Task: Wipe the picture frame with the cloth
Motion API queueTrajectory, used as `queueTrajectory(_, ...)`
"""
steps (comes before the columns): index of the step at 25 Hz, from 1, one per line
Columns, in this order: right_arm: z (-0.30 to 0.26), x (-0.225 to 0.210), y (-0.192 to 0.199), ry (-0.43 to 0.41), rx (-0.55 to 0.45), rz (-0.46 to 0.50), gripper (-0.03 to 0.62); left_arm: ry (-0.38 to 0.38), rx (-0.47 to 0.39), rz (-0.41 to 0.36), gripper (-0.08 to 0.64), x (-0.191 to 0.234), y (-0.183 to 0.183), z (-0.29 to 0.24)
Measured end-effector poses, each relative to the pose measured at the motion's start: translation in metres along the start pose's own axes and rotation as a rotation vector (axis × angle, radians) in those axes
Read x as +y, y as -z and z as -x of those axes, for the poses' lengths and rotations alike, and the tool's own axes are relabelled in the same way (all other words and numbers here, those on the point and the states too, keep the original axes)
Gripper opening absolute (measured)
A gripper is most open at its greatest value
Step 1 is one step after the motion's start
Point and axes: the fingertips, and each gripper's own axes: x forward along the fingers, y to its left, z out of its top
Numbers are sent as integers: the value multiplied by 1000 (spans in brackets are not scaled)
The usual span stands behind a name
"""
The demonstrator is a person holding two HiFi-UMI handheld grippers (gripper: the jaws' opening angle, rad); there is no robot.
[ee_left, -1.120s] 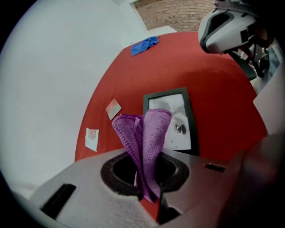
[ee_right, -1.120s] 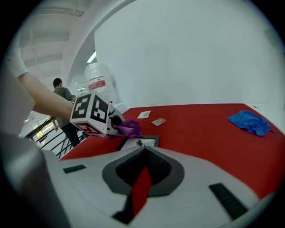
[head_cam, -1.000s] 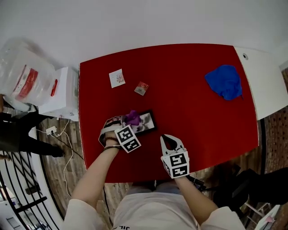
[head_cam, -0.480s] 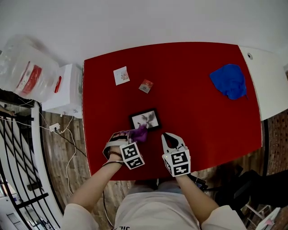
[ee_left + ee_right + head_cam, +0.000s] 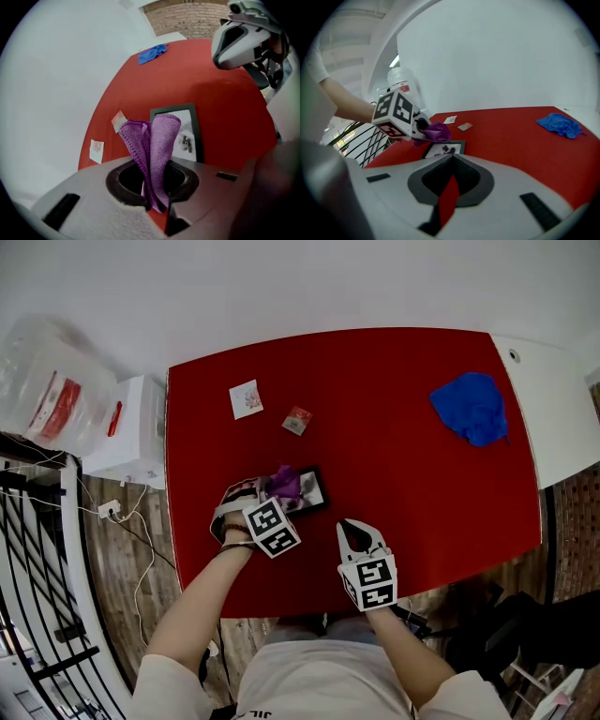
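Now the left gripper (image 5: 273, 495), its fingers pinching a folded purple cloth (image 5: 285, 483), holds it over the left end of the picture frame (image 5: 312, 493), which lies flat toward the table's (image 5: 403, 474) front-left. The right gripper (image 5: 353, 525), fingers pressed together on nothing, hovers near the front edge. Bare table stretches to a blue cloth (image 5: 472, 409) at the far right corner.

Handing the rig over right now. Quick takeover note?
Left gripper: shut on the purple cloth, over the left part of the picture frame; contact unclear.
Right gripper: shut, empty, near the front edge of the red table, right of the frame.
Done: cloth is gripped and at the frame.
Left: wipe the frame; how much is already wiped can't be told.
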Motion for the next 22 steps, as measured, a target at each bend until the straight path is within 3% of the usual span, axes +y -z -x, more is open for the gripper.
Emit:
queueTrajectory(9,7,-13,8,26,6,-21,3,26,36,-82,60,-11,-14,-17)
queueTrajectory(16,1,-7,8,7,4,-14,4,127,32,-127,60,-62,-11,6)
queueTrajectory(22,0,-3,9,-8,5,-9,4,159,6,-176,60,-93,-10,23)
